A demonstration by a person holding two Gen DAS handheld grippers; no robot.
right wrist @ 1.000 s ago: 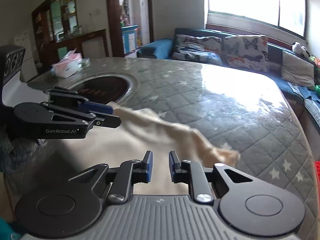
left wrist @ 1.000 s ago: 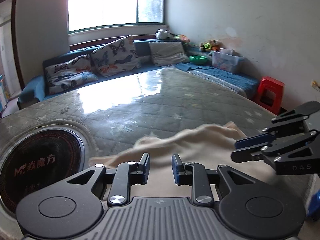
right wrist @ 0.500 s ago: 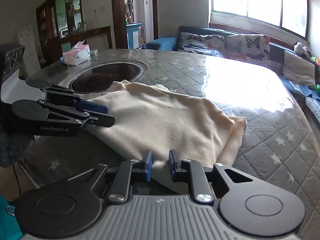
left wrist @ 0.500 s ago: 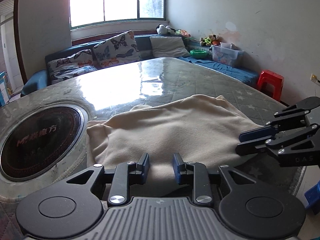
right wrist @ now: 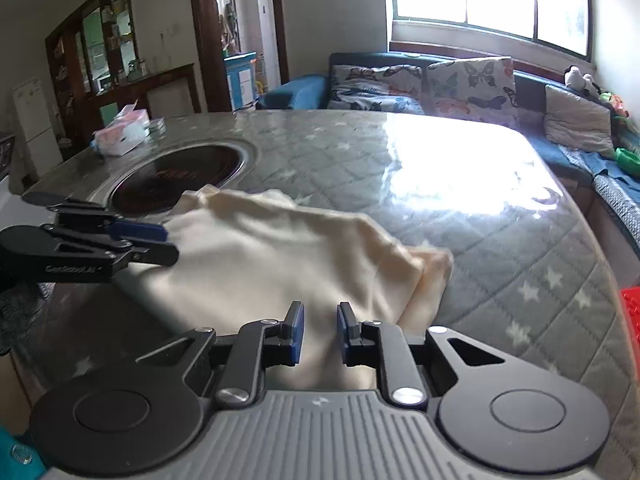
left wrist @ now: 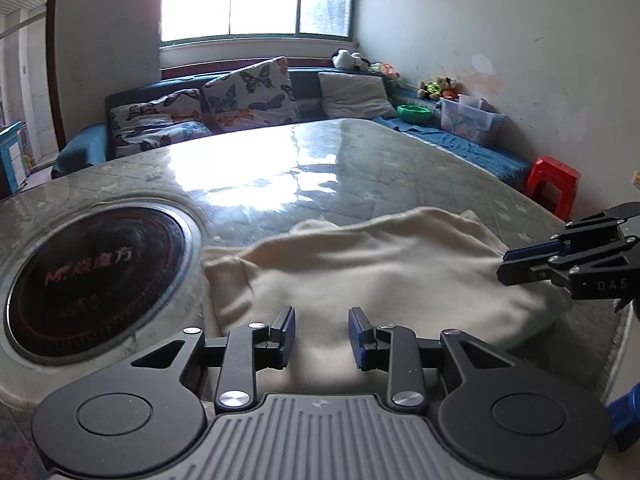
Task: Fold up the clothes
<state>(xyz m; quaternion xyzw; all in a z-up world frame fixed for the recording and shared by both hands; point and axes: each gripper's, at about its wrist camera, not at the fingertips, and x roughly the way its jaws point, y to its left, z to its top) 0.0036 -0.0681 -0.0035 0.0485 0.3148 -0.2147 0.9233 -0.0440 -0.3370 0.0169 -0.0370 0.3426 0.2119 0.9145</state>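
A cream garment (left wrist: 372,276) lies folded over on the quilted table top, near its front edge; it also shows in the right wrist view (right wrist: 280,256). My left gripper (left wrist: 322,336) is open, jaws apart over the garment's near left hem, holding nothing. My right gripper (right wrist: 319,332) is open over the near right hem, beside the garment's doubled right edge. Each gripper shows side-on in the other's view: the right one (left wrist: 520,268) at the garment's right end, the left one (right wrist: 160,244) at its left end.
A round black hotplate (left wrist: 88,280) is set into the table (left wrist: 360,168) left of the garment. A pink tissue pack (right wrist: 120,132) lies beyond it. A blue sofa with butterfly cushions (left wrist: 248,96) runs behind the table. A red stool (left wrist: 554,184) stands at the right.
The garment was swung forward and laid down on the table. Both grippers have opened wider and drawn back toward the front edge, letting go of the cloth.
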